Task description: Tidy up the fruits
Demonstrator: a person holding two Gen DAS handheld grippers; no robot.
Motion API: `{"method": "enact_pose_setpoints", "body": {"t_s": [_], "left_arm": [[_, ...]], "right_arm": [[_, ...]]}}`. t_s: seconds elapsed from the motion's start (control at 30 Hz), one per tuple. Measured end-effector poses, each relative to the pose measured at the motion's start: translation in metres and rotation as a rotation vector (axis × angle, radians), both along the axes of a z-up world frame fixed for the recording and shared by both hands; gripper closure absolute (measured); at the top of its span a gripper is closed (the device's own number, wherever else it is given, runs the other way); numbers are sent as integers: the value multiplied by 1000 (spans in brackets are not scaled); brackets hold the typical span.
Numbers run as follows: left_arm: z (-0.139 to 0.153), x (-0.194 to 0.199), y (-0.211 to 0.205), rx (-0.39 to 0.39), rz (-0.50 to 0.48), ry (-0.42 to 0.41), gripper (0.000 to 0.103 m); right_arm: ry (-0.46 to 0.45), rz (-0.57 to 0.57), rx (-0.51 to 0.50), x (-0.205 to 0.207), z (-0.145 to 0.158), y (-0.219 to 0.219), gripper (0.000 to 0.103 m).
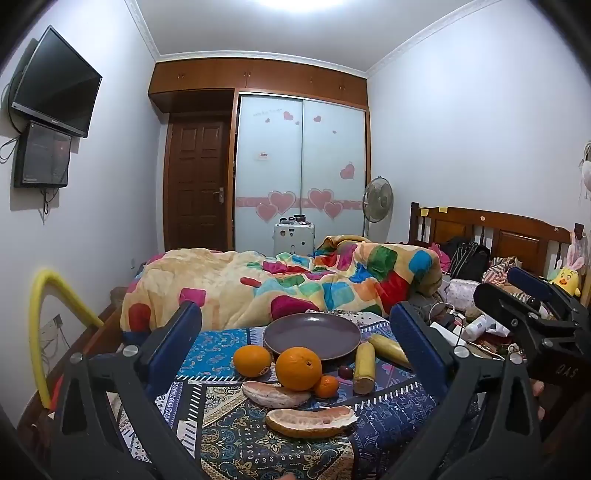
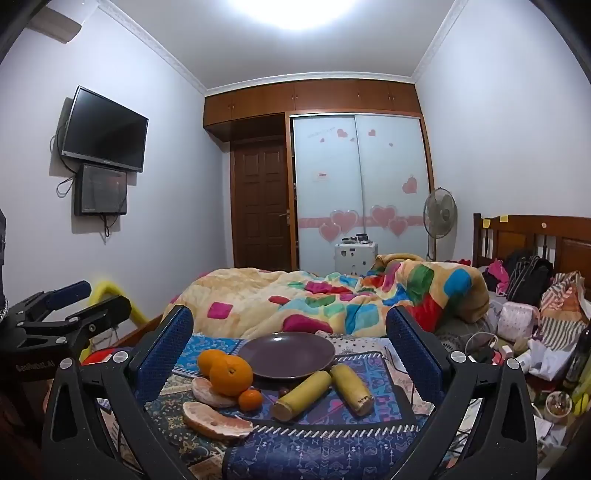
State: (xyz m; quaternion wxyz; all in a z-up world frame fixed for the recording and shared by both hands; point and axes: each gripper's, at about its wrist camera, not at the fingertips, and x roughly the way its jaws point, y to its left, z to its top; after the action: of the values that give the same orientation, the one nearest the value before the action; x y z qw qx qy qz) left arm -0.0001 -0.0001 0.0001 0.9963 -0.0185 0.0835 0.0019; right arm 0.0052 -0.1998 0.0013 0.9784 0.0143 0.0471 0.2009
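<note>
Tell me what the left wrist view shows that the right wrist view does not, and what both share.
Only the left wrist view: a yellow plush chick at the headboard, and the right gripper, open.
Only the right wrist view: an air conditioner high on the wall, and the left gripper, open.
Both: the empty purple plate, oranges, pomelo pieces and yellow stalk pieces on the patterned cloth.

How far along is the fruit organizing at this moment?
Nothing looks done: the purple plate is empty. Nothing is in hand either; the left gripper and right gripper are both open and off the fruit. Left to sort, all on the patterned cloth: two oranges, a small mandarin, two pomelo pieces and two yellow cane pieces.
</note>
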Motion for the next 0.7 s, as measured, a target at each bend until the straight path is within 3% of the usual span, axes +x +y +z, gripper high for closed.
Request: {"method": "enact_pose_setpoints", "body": {"t_s": [0.7], "left_arm": [[-4, -1, -1, 8, 0, -11, 0]], "right_arm": [[-4, 11, -2, 0, 1, 5, 0]]}}
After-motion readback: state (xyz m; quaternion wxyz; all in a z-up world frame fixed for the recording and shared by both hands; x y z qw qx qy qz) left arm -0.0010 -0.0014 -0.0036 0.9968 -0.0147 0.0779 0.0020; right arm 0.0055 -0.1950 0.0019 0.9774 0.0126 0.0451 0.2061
